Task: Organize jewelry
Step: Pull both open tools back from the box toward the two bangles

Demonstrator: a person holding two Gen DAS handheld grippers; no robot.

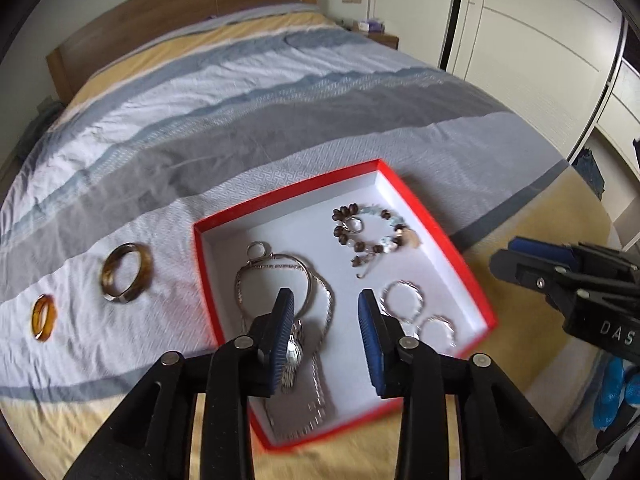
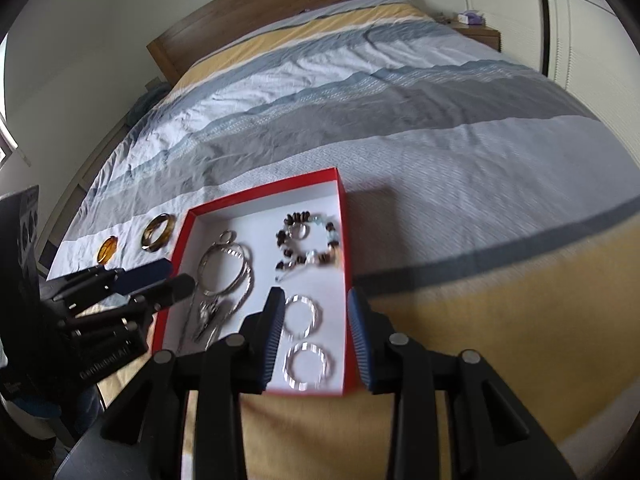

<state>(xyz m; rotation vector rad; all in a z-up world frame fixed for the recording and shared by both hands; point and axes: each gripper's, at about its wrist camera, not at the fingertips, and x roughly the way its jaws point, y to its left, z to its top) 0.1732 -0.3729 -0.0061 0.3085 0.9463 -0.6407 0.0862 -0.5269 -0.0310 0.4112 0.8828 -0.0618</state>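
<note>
A red box [image 1: 288, 188] with a white floor lies on the bed. Inside it are a silver necklace with a bangle [image 1: 280, 257], a beaded bracelet [image 1: 340, 236] and two twisted silver hoops [image 1: 400, 282]. Left of the box, on the sheet, lie a brown bangle [image 1: 110, 266] and an amber ring [image 1: 51, 316]. My left gripper [image 1: 326, 300] hangs open over the box's near half with nothing between its pads. My right gripper [image 2: 315, 298] is open and empty above the silver hoops [image 2: 308, 345], near the box's right wall [image 2: 348, 280]. The box's near edge is hidden behind my fingers.
The striped bedspread [image 1: 320, 100] stretches far behind the box to a wooden headboard [image 1: 180, 12]. White wardrobe doors [image 1: 520, 40] stand at the right. In the right wrist view my left gripper [image 2: 172, 276] sits over the box's left rim.
</note>
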